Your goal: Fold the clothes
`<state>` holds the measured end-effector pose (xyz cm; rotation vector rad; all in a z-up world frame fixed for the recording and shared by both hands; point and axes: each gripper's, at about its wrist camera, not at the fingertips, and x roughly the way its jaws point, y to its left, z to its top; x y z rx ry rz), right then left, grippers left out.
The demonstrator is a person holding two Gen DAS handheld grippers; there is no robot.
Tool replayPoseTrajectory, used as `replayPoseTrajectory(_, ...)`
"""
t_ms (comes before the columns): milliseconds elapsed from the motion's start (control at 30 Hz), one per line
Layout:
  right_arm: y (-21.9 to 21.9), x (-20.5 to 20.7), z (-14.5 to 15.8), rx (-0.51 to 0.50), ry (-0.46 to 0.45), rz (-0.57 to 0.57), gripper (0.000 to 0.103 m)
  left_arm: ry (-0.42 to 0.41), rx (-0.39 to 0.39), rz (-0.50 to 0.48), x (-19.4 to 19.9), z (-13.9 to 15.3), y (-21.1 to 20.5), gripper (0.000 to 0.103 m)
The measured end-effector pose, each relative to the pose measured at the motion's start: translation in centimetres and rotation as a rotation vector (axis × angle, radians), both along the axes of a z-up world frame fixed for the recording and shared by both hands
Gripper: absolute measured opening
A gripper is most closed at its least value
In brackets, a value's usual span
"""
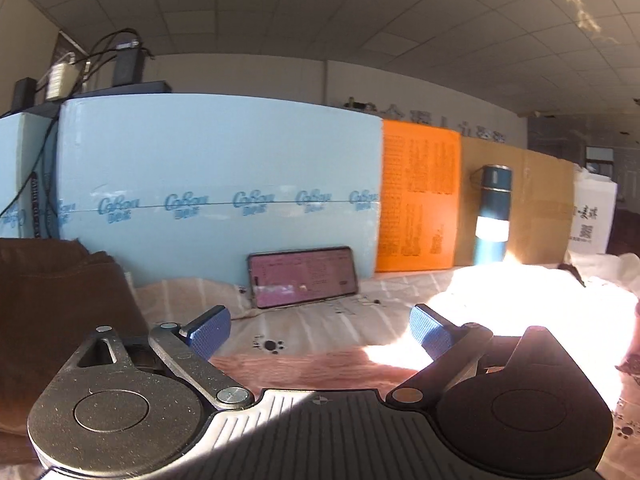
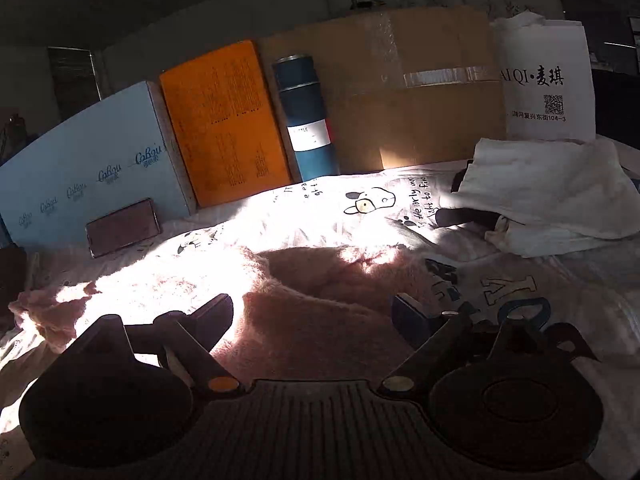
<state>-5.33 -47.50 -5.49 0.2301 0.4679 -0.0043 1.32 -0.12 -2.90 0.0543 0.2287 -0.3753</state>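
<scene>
Centrally, pink garment [image 2: 320, 300], upright blue flask [image 2: 308, 120]

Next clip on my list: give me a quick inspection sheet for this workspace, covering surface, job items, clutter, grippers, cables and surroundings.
Surface: printed sheet with cartoon animals, part in harsh sunlight.
Job's things: pink fuzzy garment lying rumpled in front of the right gripper; white garment bunched at the far right; brown garment heaped beside the left gripper.
Clutter: phone leaning on the blue foam board; blue flask upright; orange printed sheet; cardboard; white paper bag.
Grippers: both open, holding nothing.
Cables: black leads atop the board, running down its left side.
Surroundings: tiled ceiling, indoor room.
</scene>
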Motion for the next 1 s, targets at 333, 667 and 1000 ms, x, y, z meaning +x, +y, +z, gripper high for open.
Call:
replayPoseTrajectory(333,-0.8,3.5,0.1,-0.037,-0.026,0.013,0.012,0.146,0.185,-0.159,2.7,-2.3,-7.2,0.098)
replayPoseTrajectory(667,0.4,4.5,0.2,-0.116,0.011,-0.035,0.077,0.286,0.145,-0.140,4.4,-3.4,-6.1,0.100)
replayPoseTrajectory(1000,5.0,7.8,1.5,-0.096,-0.025,0.105,0.087,0.257,-0.544,0.001,1.5,0.4,6.0,0.101)
